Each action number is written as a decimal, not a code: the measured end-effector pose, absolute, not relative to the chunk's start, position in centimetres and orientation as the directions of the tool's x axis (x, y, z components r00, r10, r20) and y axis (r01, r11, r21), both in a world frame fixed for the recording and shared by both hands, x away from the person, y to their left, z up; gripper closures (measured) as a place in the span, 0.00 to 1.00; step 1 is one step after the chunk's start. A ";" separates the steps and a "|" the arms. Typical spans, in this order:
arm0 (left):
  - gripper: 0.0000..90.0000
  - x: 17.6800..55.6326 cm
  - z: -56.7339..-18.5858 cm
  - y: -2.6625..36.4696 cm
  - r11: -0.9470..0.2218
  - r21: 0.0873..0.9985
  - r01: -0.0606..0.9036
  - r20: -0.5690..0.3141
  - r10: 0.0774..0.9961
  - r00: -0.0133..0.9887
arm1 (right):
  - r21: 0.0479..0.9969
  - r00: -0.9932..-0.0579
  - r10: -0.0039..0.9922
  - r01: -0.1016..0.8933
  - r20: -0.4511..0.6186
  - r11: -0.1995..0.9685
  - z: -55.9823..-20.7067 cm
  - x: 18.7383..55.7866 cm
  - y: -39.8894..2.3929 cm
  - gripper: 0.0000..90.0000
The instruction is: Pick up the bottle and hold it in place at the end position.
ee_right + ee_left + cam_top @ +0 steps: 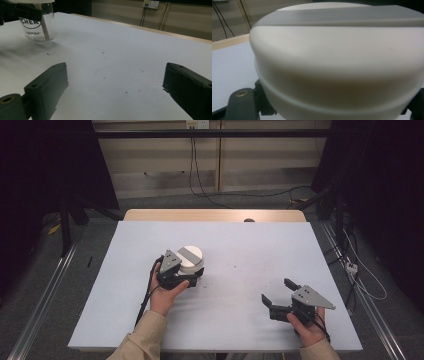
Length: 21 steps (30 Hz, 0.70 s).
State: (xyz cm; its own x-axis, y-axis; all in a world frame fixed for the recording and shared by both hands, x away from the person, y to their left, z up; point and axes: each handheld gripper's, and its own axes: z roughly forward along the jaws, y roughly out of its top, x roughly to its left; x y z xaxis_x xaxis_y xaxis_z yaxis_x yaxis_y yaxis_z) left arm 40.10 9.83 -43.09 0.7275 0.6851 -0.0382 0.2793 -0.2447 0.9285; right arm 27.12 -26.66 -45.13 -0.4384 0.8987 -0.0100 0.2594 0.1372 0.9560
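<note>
A clear glass jar [37,25] with dark print stands on the white table [230,250], left of middle. Its round white lid [190,258] has a grey band across the top and looms very close in the left gripper view [337,62]. My left gripper [188,273] is shut on the lid, with a black finger [242,105] showing on either side of it. My right gripper [276,290] rests low near the front right of the table. It is open, with only bare table between its fingers [50,85].
The table's wooden far edge [215,215] faces a pale wall with cables [195,170] hanging from a socket. Dark specks [245,270] mark the sheet between the jar and the right gripper. Metal rails [45,295] run along both sides on the floor.
</note>
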 end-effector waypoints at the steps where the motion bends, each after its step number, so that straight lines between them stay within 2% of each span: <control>1: 0.20 40.2 -43.0 9.7 -0.250 0.928 0.277 -0.034 0.683 0.730 | 0.956 -0.437 0.900 0.260 -0.009 0.136 -45.1 27.1 -26.7 0.06; 21: 0.21 41.8 -42.9 7.0 -0.265 0.928 0.261 -0.030 0.647 0.762 | 0.956 -0.433 0.901 0.263 -0.003 0.130 -45.2 27.1 -27.0 0.06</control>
State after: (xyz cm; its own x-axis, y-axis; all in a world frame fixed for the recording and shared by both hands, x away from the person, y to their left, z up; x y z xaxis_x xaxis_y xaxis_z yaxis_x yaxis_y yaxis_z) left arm 41.83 7.05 -42.93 0.7622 0.6467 -0.0297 0.2613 -0.2653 0.9281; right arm 27.09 -26.96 -45.21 -0.4329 0.9014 -0.0035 0.2631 0.1300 0.9560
